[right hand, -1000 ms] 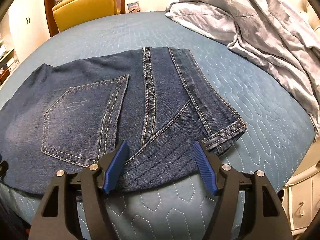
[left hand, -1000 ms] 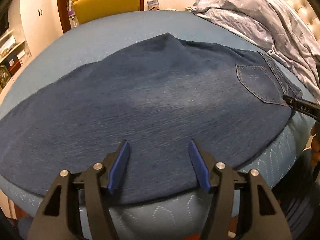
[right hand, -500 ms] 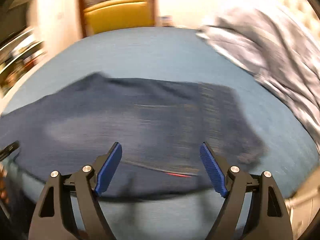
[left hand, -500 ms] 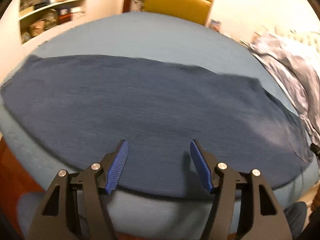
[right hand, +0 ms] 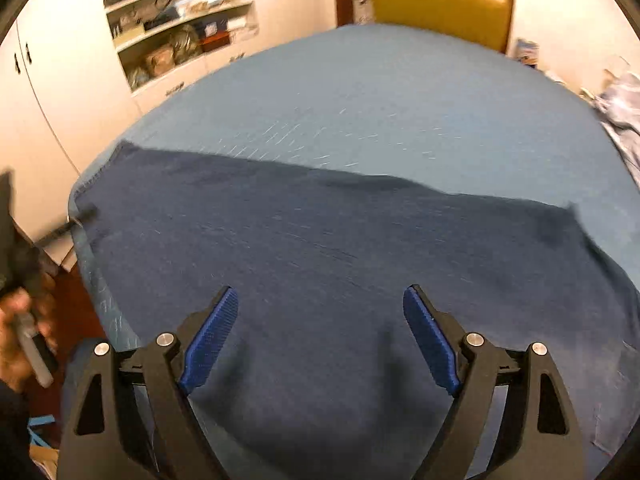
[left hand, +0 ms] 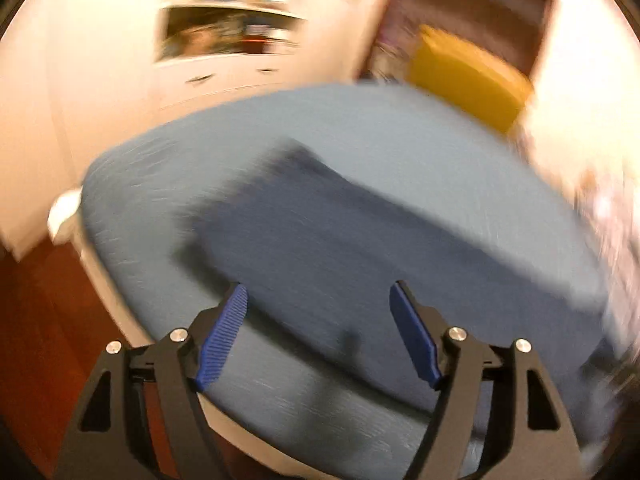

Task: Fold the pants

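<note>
Spread flat on the bed (right hand: 400, 100): the pants (right hand: 320, 260), running across its near part, one end reaching the bed's left edge, far side well short of the bed's far edge. Over the pants' near edge, the right tongs (right hand: 320, 312), fingers wide apart, nothing between them. Beyond the bed's near left corner, the left tongs (left hand: 318, 312), likewise spread, aimed along the pants (left hand: 380, 248). Behind the bed, a chair (right hand: 440, 0). Behind and left of the bed, shelves (right hand: 176, 28). On the bed's right edge, a crumpled blanket (right hand: 620, 108).
</note>
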